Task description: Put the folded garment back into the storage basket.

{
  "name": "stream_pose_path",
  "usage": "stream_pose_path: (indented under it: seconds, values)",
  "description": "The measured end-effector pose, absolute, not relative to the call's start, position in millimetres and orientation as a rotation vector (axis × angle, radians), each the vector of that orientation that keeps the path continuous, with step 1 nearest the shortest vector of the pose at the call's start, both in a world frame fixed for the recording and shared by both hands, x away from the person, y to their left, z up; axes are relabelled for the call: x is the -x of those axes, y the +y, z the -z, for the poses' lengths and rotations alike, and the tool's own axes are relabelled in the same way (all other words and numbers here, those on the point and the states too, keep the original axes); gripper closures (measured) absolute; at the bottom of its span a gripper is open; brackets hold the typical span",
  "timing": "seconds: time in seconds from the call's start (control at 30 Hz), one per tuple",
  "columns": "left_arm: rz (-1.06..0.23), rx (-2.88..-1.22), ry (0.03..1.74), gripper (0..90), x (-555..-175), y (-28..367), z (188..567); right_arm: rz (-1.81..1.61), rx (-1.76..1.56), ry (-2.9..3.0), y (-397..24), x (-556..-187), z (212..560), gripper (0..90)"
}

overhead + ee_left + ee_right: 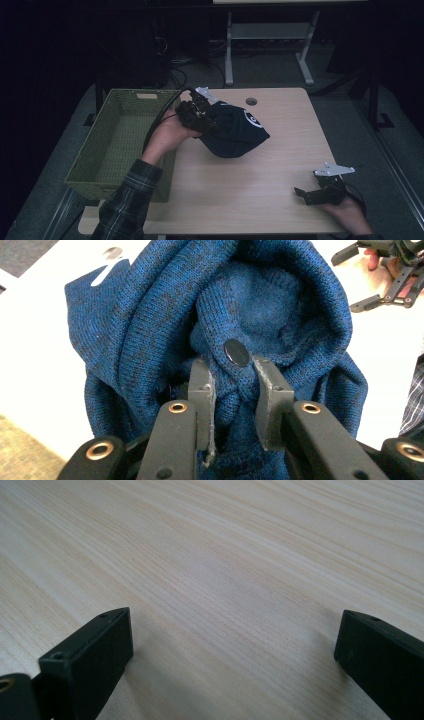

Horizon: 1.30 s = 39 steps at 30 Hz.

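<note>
Left gripper (232, 390): jaws pinching a fold of the blue knit hat (232, 131), lifted near the counter's (260, 200) far-left corner | green basket (117, 145) hangs off the left edge | right gripper (306, 194): jaws spread wide, low by the near-right corner, nothing between them.

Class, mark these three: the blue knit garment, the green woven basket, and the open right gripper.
blue knit garment (280, 305), left gripper view, on its folded knit.
green woven basket (95, 147), high view, on its left wall.
right gripper (304, 196), high view, between its open jaws.
</note>
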State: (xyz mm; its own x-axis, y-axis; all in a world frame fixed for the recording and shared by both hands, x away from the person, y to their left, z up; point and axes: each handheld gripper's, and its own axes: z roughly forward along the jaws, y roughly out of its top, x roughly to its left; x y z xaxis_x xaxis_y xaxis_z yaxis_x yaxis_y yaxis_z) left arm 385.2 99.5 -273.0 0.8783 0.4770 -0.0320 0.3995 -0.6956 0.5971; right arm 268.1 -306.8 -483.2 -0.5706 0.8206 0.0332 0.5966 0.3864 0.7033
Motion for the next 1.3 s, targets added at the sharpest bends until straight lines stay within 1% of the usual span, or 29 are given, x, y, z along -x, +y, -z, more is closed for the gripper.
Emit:
stream_pose_path:
  seconds: [0.43, 0.83, 1.3]
  values:
    - [-0.241, -2.401, 0.708, 72.4, -385, 139, 251, -0.982, -1.237, 2.330, -307, -268, 483, 1.9]
    - [-0.290, -2.371, 0.800, 72.4, -384, 175, 246, -0.981, -1.235, 2.330, -307, -268, 483, 1.9]
    - [-0.370, -2.282, 0.982, 72.4, -376, 242, 249, -0.981, -1.236, 2.330, -307, -268, 483, 1.9]
